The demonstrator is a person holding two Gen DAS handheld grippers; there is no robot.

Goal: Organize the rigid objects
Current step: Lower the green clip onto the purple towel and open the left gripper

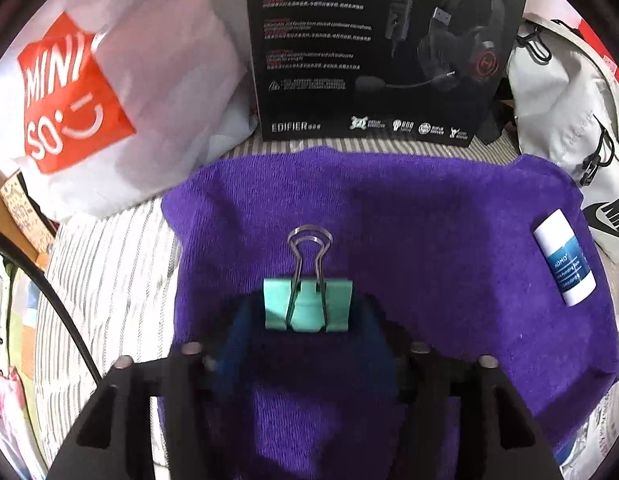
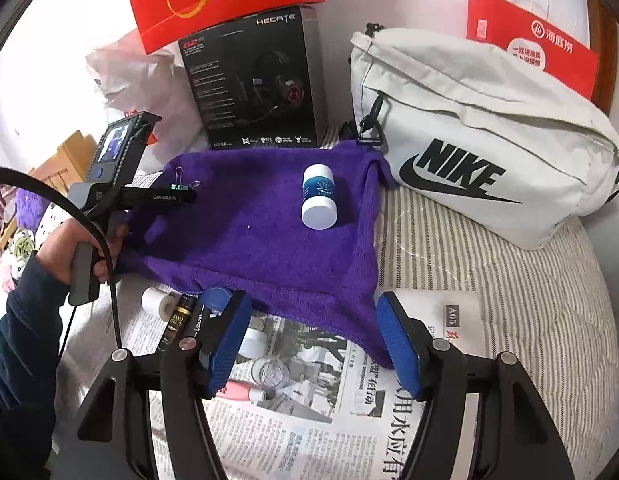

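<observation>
Left wrist view: binder clip [image 1: 308, 306] is being released onto towel [image 1: 429, 220] at six o'clock for sorting, left gripper [image 1: 308, 316] half-open, gripping nothing; right gripper [image 2: 315, 334] is being held half-open, empty.

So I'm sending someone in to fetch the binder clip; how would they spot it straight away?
Find the purple towel spread on the striped bed in front of the black headset box. Near its left side, at the left tool, lies the binder clip. It is mint green with silver wire handles, unlike the white-and-blue tube further right.
</observation>
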